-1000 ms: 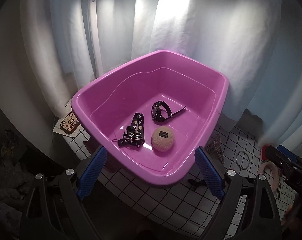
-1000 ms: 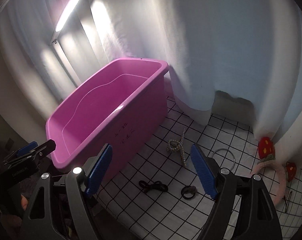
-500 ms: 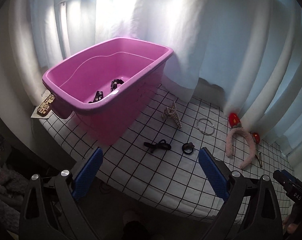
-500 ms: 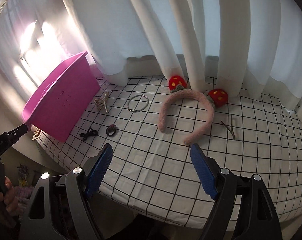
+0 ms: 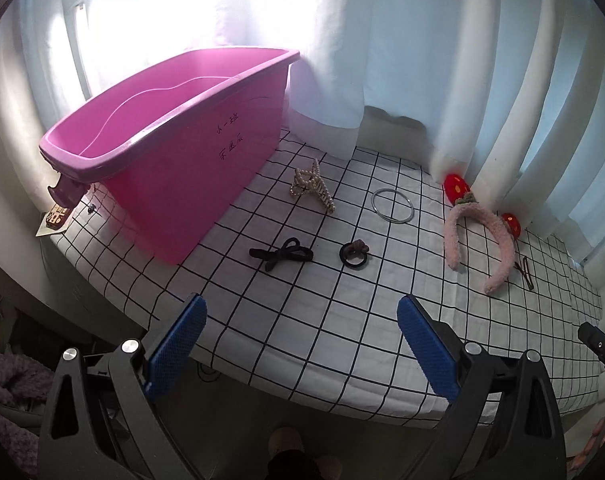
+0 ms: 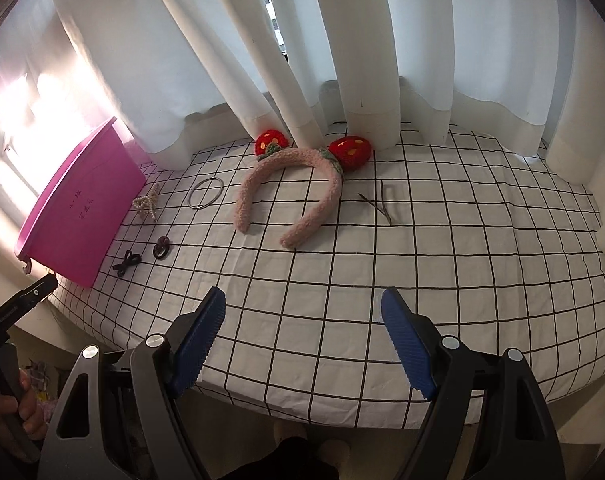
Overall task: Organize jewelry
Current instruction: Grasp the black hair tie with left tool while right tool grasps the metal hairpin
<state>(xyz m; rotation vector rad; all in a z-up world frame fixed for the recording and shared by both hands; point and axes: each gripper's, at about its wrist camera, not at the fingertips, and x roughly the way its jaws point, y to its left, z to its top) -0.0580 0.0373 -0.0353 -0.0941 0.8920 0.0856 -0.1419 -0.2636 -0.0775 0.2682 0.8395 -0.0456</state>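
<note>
I find both grippers empty, left gripper and right gripper, fingers spread wide above the checked bench. The pink tub stands at the left. Beside it lie a pearl claw clip, metal bangle, black bow tie and fuzzy headband, all apart.

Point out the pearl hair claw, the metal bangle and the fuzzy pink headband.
pearl hair claw (image 5: pixel 312 190): left wrist view, on its pearl-covered body.
metal bangle (image 5: pixel 393 216): left wrist view, on the ring's near edge.
fuzzy pink headband (image 6: pixel 292 157): right wrist view, on the top of its arch.
</note>
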